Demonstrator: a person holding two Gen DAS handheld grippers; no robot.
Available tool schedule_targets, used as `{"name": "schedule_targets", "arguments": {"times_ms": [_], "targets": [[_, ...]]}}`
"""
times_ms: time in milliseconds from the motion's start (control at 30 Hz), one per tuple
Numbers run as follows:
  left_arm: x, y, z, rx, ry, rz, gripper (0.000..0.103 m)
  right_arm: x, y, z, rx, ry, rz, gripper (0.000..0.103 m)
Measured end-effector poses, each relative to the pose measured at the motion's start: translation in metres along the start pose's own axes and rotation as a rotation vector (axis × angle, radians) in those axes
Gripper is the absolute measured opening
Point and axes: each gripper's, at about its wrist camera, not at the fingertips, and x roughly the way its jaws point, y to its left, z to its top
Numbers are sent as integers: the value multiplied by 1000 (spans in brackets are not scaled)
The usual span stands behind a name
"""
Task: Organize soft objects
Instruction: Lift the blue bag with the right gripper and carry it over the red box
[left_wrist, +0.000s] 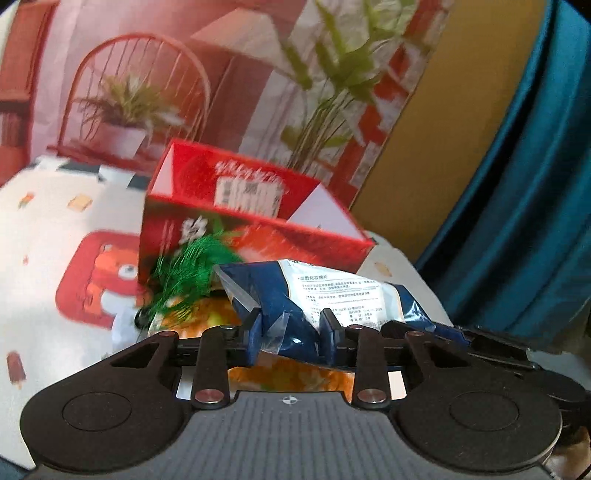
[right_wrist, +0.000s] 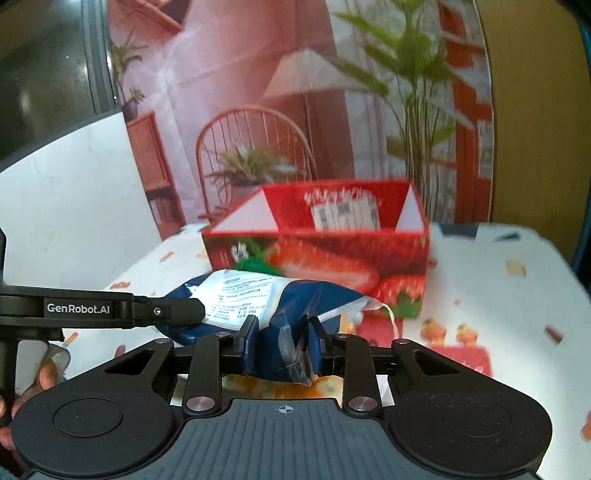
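Partly hidden: orange packet under blue bag

crinkled plastic packet: navy blue, white panel of small print | open cardboard box: red, strawberry print, white flaps | tassel bundle: green | cloth-covered surface: white, red cartoon patches | curtain: teal

A table is covered by a white cloth printed with red cartoon patches. An open red strawberry-printed box is set on it, with an orange packet lying before it.
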Motion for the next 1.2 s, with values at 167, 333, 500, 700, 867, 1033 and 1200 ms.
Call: {"name": "schedule_targets", "arguments": {"times_ms": [167, 333, 500, 700, 867, 1033, 1200], "targets": [[-11, -7, 18, 35, -47, -31, 35, -12, 6, 15, -73, -63, -26, 25], [-21, -12, 43, 85, -111, -45, 35, -18, 9, 36, -101, -123, -15, 25], [-26, -19, 70, 118, -174, -61, 35, -17, 9, 64, -148, -184, -2, 25], [-14, -20, 99, 155, -254, -17, 35, -2, 6, 103, -227, -258, 20, 25], [22, -11, 129, 167, -251, 41, 42, 40, 5, 127, -335, -302, 9, 25], [63, 13, 149, 106, -144, 61, 42, 93, 0, 141, -403, -264, -18, 25], [83, 31, 143, 84, -87, 70, 42, 125, -6, 138, -400, -199, -12, 25]]}}
